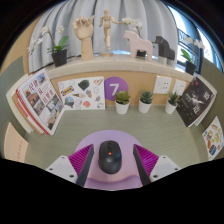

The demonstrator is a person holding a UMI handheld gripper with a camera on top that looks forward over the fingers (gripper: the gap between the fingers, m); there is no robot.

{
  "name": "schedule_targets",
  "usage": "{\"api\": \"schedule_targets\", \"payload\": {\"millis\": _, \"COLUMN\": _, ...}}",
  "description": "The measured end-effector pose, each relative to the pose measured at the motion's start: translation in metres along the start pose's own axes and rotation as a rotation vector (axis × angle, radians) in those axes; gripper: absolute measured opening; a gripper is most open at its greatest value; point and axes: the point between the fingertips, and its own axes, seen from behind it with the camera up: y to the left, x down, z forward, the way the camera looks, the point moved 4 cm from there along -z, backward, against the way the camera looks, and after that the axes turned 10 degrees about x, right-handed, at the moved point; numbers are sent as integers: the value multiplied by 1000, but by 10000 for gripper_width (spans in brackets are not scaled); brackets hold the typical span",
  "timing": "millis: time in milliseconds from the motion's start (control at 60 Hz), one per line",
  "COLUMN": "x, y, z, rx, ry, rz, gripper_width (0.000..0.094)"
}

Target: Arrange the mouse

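Surface: a pale grey-green desk [60, 148], closed in by low beige walls [140, 70] at the back and both sides; a pale curtain hangs behind the rear wall, with a window at its far side.

Task item: one black mouse [109, 156] with a red mark at its near end; it rests on a round purple mat [108, 140]; it stands between the fingers with a gap visible at either side.

Gripper [109, 163]: fingers spread apart; magenta pads [146, 158] face inward on both sides of the mouse; neither pad is seen pressing on it.

Count on the desk, along the rear wall: three small potted plants [122, 101] in white pots; one purple disc [115, 85] bearing a white figure 7; several printed cards [80, 93] leaning on the wall, exact number not clear.

Count on the ledge above: one wooden jointed figure [86, 33]; one white animal figurine [135, 41]; one plant in a dark pot [59, 51]; one further plant at the window end.

Side walls: magazines [38, 100] propped on one side; a dark booklet [194, 100] propped on the other.
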Motion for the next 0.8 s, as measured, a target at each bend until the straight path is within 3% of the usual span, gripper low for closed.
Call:
{"api": "schedule_targets", "payload": {"millis": 133, "x": -33, "y": -6, "z": -70, "rx": 1, "ry": -35, "rz": 52, "gripper_width": 779}}
{"api": "schedule_targets", "payload": {"millis": 400, "x": -91, "y": -28, "z": -219, "rx": -16, "ry": -243, "rz": 57, "gripper_width": 788}}
{"api": "schedule_targets", "payload": {"millis": 600, "x": -77, "y": -56, "z": -278, "rx": -37, "ry": -294, "rz": 47, "gripper_width": 786}}
{"api": "schedule_targets", "payload": {"millis": 800, "x": -34, "y": -84, "z": -319, "rx": -62, "ry": -299, "rz": 25, "gripper_width": 785}}
